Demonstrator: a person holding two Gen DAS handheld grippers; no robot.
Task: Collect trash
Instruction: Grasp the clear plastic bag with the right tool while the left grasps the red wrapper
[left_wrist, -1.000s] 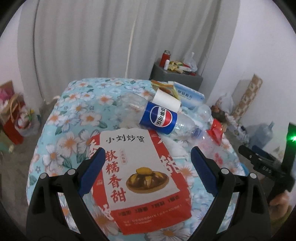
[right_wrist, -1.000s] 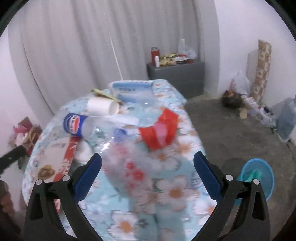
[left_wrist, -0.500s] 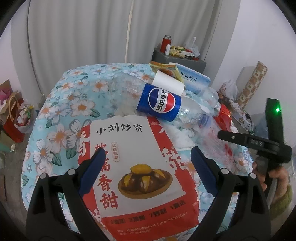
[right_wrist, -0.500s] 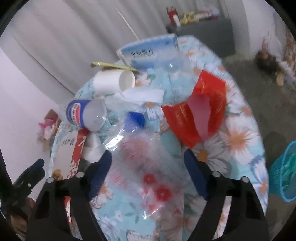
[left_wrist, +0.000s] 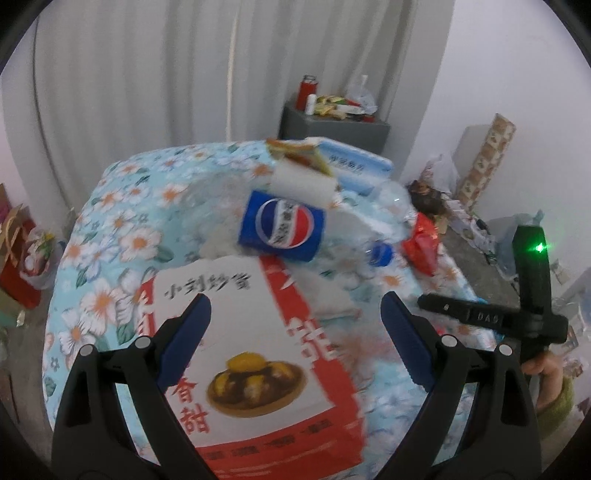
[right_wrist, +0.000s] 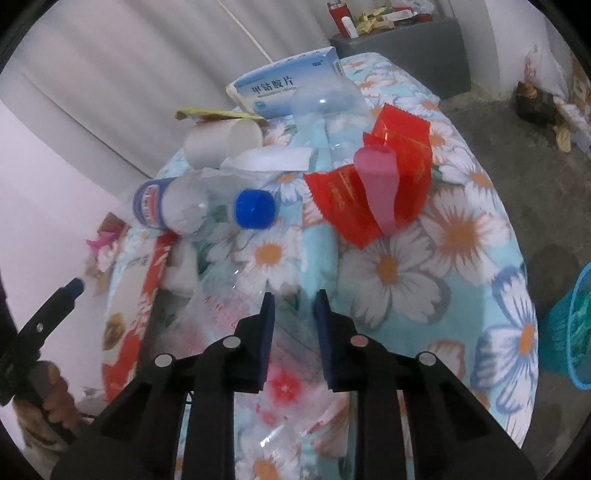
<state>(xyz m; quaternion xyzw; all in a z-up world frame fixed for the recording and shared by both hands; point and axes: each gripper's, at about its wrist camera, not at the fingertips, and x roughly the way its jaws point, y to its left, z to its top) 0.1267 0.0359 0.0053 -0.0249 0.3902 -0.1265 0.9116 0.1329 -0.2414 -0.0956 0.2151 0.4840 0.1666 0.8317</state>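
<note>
Trash lies on a floral-clothed table (right_wrist: 388, 266). A clear plastic bag with red print (right_wrist: 240, 310) lies at the near edge. My right gripper (right_wrist: 293, 314) has its jaws nearly closed around a fold of this bag. A Pepsi bottle (left_wrist: 284, 225) with a blue cap (right_wrist: 255, 208) lies behind it, with a white paper cup (right_wrist: 221, 142), a red wrapper (right_wrist: 373, 184) and a blue medicine box (right_wrist: 288, 83). My left gripper (left_wrist: 295, 332) is open above a large red-and-white snack bag (left_wrist: 251, 354).
A teal waste basket (right_wrist: 569, 332) stands on the floor right of the table. A grey cabinet (left_wrist: 332, 129) with clutter stands by the curtain. Bags and boxes lie on the floor at both sides.
My right gripper has come down to the table and its jaws have closed from wide open onto the clear plastic bag. My left gripper stayed open, its view shifting slightly over the snack bag.
</note>
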